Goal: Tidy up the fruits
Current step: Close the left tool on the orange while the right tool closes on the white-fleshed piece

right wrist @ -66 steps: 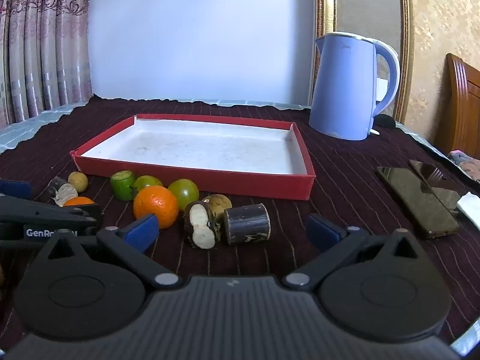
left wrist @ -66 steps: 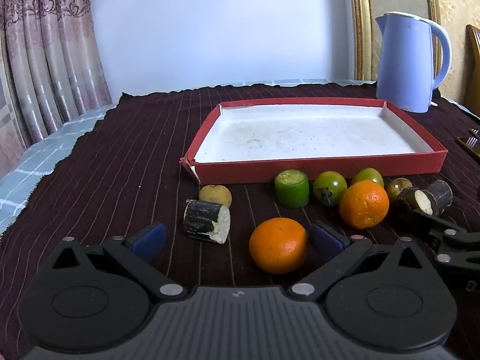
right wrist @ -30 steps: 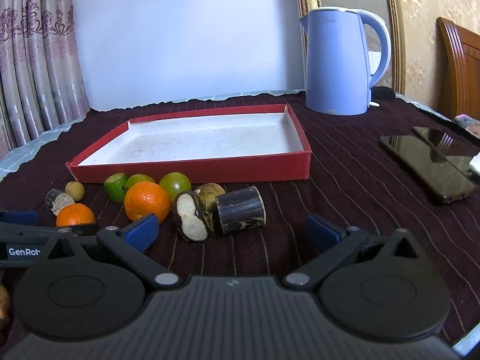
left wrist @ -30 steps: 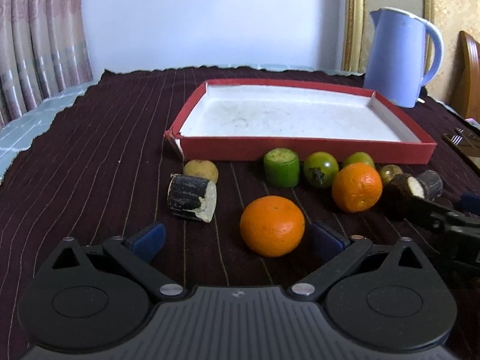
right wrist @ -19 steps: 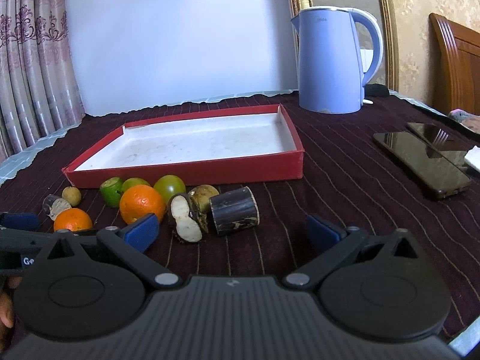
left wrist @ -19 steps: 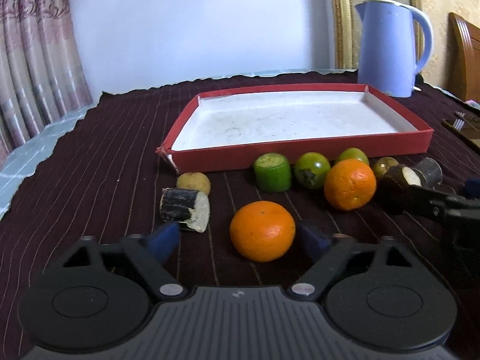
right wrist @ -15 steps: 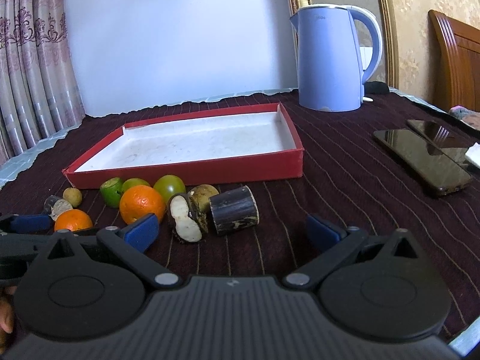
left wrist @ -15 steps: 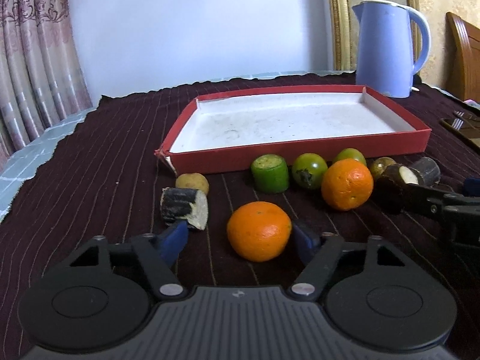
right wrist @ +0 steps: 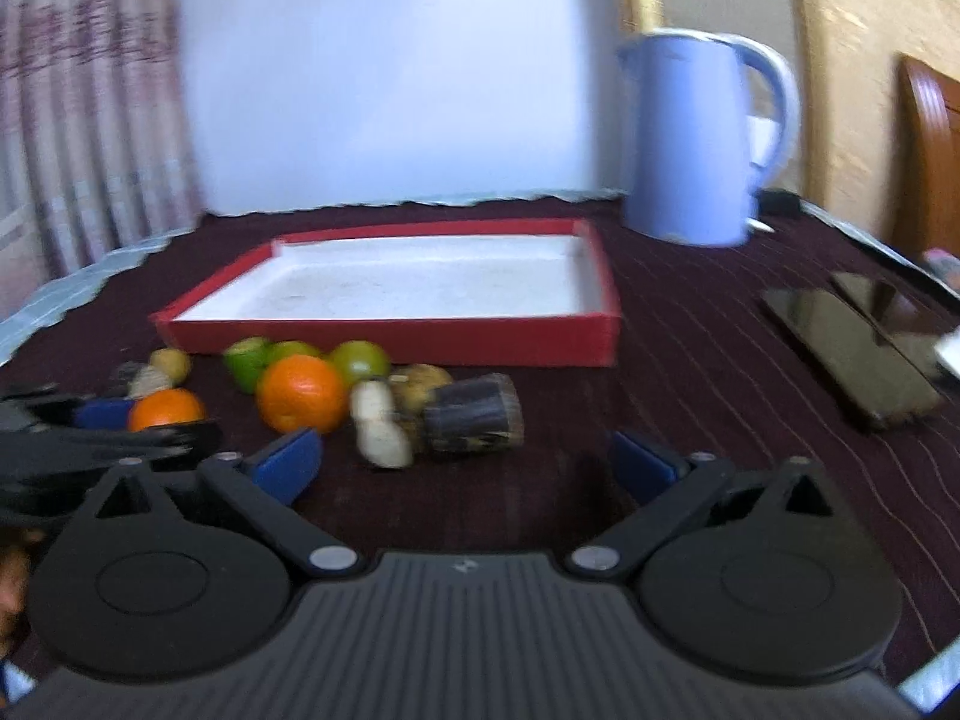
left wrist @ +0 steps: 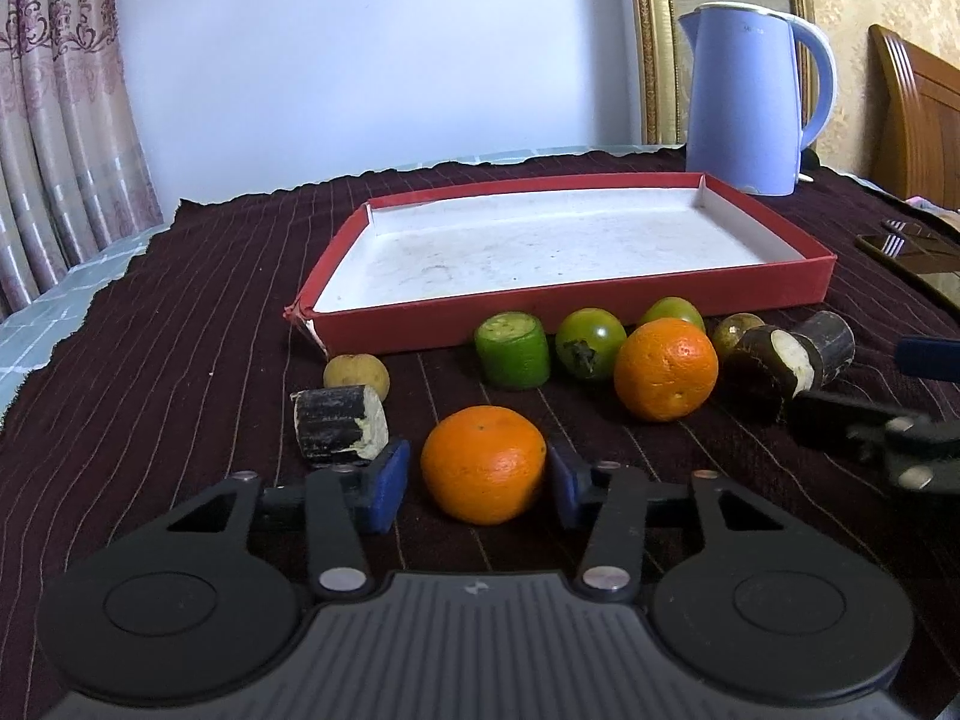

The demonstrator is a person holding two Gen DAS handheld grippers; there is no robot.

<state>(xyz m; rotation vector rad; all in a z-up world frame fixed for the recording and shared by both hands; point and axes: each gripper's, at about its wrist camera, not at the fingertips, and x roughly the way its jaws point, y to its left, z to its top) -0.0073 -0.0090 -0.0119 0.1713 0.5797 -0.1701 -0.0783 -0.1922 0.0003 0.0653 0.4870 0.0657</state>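
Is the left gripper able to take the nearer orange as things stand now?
Probably yes. The nearer orange sits between the closing jaws of the left gripper, with nothing in between; the sugarcane piece lies just outside them.

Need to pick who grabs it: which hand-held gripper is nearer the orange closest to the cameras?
Left. The left hand-held gripper brackets that orange, jaws closing. The right hand-held gripper faces the dark cut pieces, well aside.

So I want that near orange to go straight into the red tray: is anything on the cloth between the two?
Yes. Straight behind the near orange, against the tray's front wall, stand a cut green fruit and a green tomato. Lifting over them clears the way.
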